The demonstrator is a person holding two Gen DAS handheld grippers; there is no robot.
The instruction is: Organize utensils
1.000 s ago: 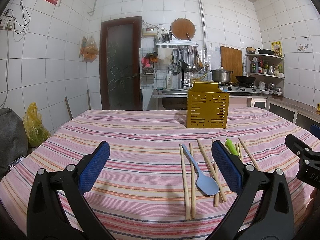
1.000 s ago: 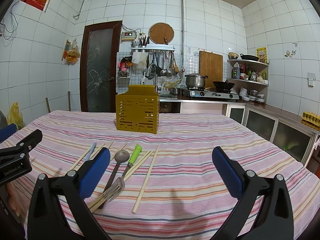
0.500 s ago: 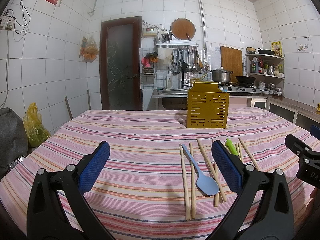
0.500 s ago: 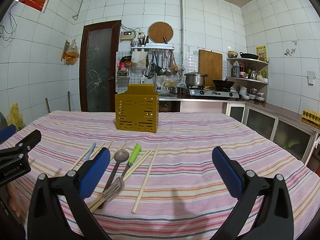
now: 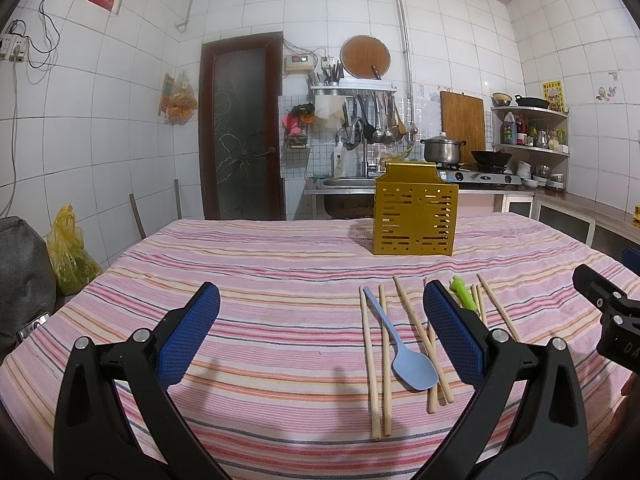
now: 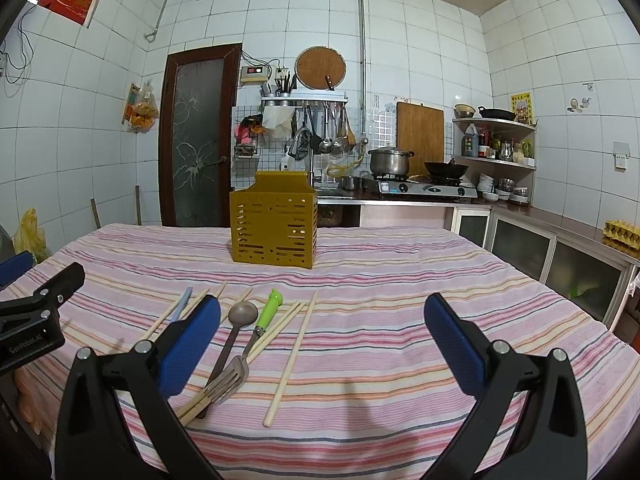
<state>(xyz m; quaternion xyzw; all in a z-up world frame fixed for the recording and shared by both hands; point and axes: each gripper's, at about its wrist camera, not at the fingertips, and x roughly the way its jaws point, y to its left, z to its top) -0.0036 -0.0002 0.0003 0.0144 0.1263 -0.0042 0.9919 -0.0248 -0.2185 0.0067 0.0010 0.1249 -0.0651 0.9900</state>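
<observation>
A gold slotted utensil holder (image 5: 415,219) (image 6: 274,228) stands upright on the striped tablecloth. In front of it lie several wooden chopsticks (image 5: 374,364) (image 6: 292,354), a light blue spoon (image 5: 402,350), a brown spoon (image 6: 234,336) and a fork with a green handle (image 6: 256,344) (image 5: 462,294). My left gripper (image 5: 320,332) hovers open above the cloth, left of the utensils, with nothing between its blue pads. My right gripper (image 6: 322,338) is open too, over the cloth right of the utensils; its left finger (image 6: 188,344) covers part of the chopsticks.
The table (image 6: 400,280) is covered by a pink striped cloth. Behind it are a counter with a stove and pot (image 6: 390,162), a sink and hanging ladles, and a dark door (image 5: 240,128). A yellow bag (image 5: 70,256) sits on the floor at left.
</observation>
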